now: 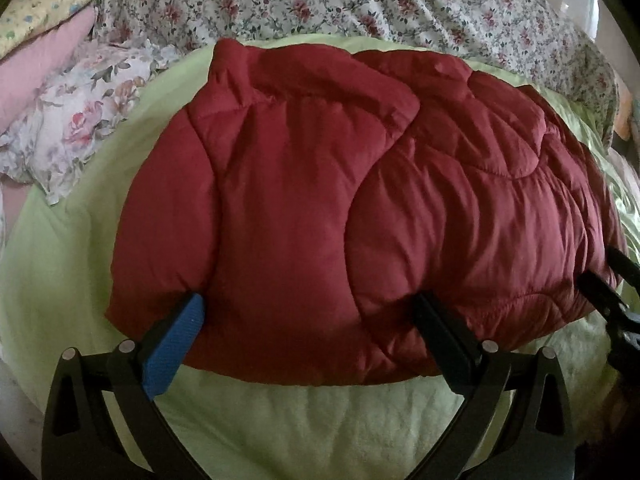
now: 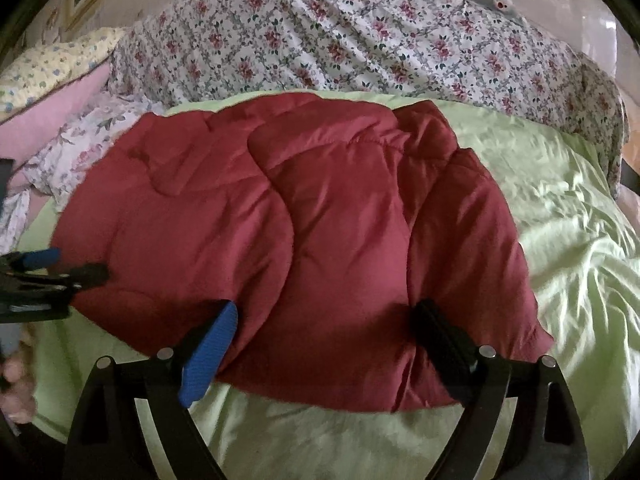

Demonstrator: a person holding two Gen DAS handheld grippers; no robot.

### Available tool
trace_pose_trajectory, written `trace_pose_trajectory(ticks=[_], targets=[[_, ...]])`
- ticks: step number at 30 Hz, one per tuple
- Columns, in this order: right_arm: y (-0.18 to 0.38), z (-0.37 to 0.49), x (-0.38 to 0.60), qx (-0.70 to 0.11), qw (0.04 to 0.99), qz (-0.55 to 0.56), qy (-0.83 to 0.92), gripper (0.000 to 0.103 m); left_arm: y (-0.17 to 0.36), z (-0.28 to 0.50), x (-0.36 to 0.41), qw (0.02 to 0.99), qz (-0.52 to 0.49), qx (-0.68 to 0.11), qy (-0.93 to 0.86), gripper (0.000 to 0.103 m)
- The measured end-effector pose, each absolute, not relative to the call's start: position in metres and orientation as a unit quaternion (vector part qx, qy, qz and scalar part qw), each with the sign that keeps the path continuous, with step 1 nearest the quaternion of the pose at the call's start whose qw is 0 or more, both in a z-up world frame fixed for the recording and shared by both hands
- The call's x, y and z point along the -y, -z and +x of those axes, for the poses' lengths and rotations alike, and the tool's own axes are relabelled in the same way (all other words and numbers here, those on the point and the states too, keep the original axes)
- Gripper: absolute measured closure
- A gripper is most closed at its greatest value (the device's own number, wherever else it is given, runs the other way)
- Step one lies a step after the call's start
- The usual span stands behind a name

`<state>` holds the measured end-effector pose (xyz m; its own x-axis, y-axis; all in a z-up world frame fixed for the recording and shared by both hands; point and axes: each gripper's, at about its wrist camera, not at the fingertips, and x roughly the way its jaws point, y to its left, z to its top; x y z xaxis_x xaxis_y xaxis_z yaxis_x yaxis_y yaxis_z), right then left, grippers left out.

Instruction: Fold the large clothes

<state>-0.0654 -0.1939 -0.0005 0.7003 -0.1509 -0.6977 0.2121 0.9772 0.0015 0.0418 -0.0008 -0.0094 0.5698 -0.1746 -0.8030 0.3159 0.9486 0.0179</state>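
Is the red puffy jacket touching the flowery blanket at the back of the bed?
Apart. In the right wrist view a strip of green sheet shows between the red jacket and the flowery blanket along the jacket's far edge.

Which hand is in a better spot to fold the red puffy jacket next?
Probably neither alone. The left gripper and right gripper both sit wide open at the near edge of the red puffy jacket, left toward its left end and right toward its right, so they would likely lift together.
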Motion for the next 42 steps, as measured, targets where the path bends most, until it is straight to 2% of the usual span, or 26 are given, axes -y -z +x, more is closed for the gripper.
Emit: trace_pose_trajectory(ticks=[10, 24, 42], targets=[[0.017, -0.044, 0.196, -0.414, 0.903, 0.023, 0.109, 0.008, 0.007, 0.046, 0.003, 0.878, 0.092, -0.445, 0.149, 0.000], [-0.028, -0.093, 0.174, -0.403, 0.910, 0.073, 0.072, 0.007, -0.010, 0.005, -0.026, 0.878, 0.083, -0.452, 0.132, 0.000], [-0.051, -0.109, 0.149, -0.413, 0.908, 0.055, 0.048, 0.006, -0.038, -0.022, -0.017, 0.881, 0.103, -0.439, 0.141, 0.000]])
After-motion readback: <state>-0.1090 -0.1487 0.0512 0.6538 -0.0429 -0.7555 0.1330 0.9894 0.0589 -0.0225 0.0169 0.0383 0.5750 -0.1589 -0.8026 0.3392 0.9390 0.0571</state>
